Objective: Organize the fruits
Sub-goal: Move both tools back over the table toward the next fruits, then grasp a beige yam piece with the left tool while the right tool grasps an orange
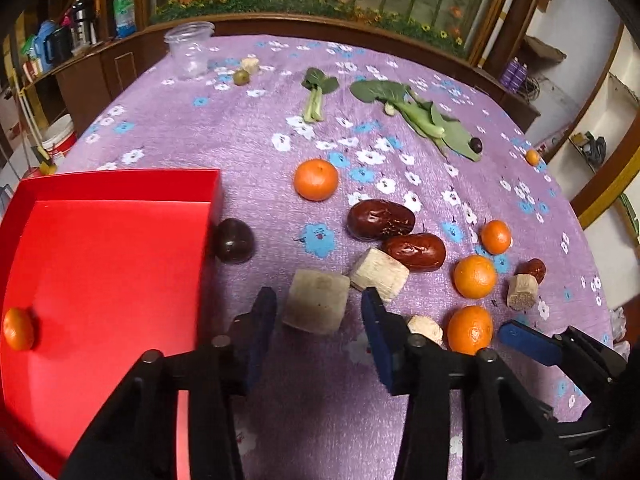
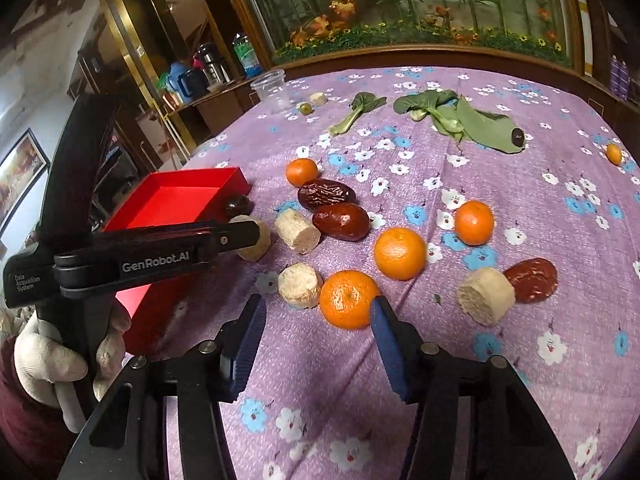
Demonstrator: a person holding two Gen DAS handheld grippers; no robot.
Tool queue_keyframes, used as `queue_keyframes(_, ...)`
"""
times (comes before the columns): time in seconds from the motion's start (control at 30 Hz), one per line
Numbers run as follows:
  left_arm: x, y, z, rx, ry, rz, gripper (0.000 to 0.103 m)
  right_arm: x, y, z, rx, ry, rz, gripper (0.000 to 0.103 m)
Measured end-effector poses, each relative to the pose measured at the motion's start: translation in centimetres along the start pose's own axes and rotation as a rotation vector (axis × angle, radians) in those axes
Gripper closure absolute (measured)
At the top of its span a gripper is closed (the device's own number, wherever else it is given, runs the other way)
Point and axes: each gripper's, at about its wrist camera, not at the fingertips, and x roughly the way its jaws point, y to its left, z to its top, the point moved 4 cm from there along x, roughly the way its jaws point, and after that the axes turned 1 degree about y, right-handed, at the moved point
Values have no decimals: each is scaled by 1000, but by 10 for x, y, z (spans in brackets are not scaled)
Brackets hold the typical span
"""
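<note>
A red tray lies at the left with one small orange in it; it also shows in the right wrist view. My left gripper is open, its fingers on either side of a pale sugarcane chunk. My right gripper is open, just short of an orange; its blue finger shows in the left wrist view. Several oranges, red dates and a dark plum lie on the purple cloth.
More sugarcane chunks lie among the fruit. Green vegetables, a clear jar, a green olive and a small dark fruit lie farther back. The table edge curves at the right.
</note>
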Motion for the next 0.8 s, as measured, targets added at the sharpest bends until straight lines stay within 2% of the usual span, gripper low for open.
queue_keyframes(0.23,18,0,1,2,43,27,62,7,-1,7,-7,-12,-21,45)
queue_keyframes(0.4,23,-1,3,28,33,75,63,12,-6,11,-9,-13,-55,45)
queue_keyframes(0.5,23,-2,2,50,16,109,74,16,-11,12,5,-5,-68,45)
queue_keyframes(0.6,23,-4,2,61,8,115,74,22,-16,10,27,15,-75,45)
queue_keyframes(0.63,23,-4,2,61,6,110,74,24,-17,9,37,23,-71,47)
queue_keyframes(0.7,21,-4,1,52,8,89,75,27,-21,8,50,30,-79,60)
queue_keyframes(0.8,17,-4,-1,39,4,68,74,25,-23,8,72,24,-69,63)
